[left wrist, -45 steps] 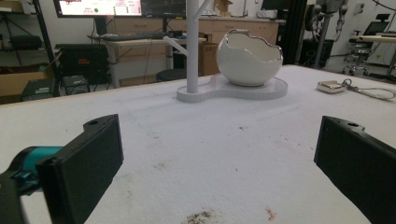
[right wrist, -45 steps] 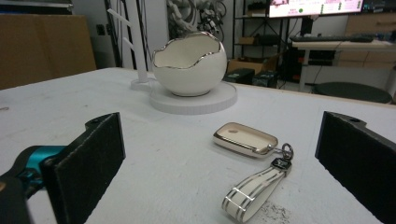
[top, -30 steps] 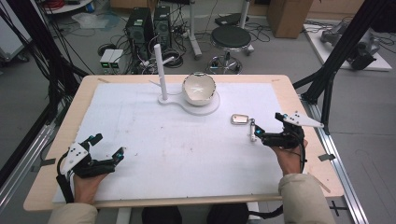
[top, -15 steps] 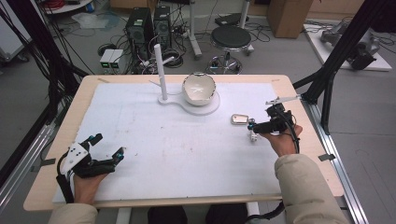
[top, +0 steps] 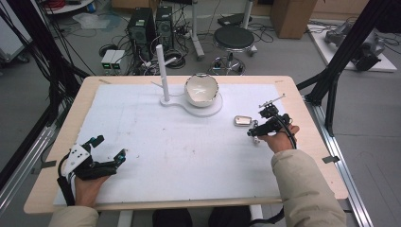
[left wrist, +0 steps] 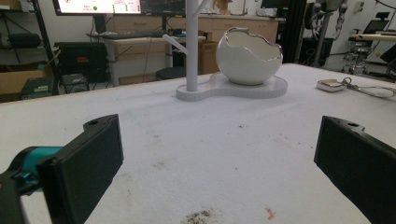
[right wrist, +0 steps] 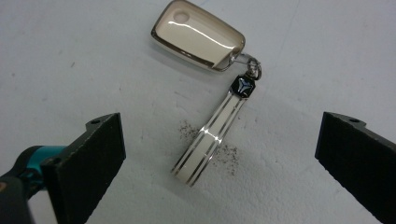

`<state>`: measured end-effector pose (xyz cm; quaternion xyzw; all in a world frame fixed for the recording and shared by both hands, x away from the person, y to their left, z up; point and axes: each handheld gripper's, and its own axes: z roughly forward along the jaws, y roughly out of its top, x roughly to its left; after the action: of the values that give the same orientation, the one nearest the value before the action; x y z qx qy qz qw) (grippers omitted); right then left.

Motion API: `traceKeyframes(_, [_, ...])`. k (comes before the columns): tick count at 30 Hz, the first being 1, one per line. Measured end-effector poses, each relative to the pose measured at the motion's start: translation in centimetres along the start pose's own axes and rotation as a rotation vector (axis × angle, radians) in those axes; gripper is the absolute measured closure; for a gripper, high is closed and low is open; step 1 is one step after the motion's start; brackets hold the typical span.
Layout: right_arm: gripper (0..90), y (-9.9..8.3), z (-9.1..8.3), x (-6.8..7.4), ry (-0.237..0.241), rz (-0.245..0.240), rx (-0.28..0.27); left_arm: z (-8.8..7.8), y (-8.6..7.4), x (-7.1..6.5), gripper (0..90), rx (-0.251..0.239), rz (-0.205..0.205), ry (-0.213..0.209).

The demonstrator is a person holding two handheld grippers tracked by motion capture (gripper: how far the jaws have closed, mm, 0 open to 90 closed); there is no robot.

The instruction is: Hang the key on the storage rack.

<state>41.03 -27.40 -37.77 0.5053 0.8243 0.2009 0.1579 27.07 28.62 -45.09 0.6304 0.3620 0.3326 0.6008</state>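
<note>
grey floor, black stool (top: 234,37), computer towers (top: 151,23), tangled cables.

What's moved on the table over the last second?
The right gripper tipped over from level to point down at the key fob's strap, jaws open either side of it, nothing gripped yet. The left gripper, the key fob, the bowl and its stand stayed put.

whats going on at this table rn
A person holds a hand-held gripper in each hand. The right hand-held gripper is open and points down at a key fob with a strap lying on the white mat; its jaws stand either side of the strap, not gripping it. The left hand-held gripper rests open near the table's front edge. A white egg-shaped bowl sits on a stand with a post.
</note>
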Motion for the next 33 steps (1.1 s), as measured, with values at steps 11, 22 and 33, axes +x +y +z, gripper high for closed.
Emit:
traceKeyframes(11, [4.4, 0.1, 1.7, 0.1, -0.012, 0.002, 0.118, 0.0, 0.0, 0.0, 1.7, -0.001, -0.001, 0.001])
traceKeyframes(22, [22.3, -0.1, 2.6, 0.0, 0.033, 0.043, 0.172, 0.0, 0.0, 0.0, 1.7, -0.001, -0.001, 0.0])
traceKeyframes(33, [47.5, -0.2, 2.9, -0.1, 0.073, 0.048, 0.212, 0.0, 0.0, -0.1, 1.7, -0.003, 0.0, -0.001])
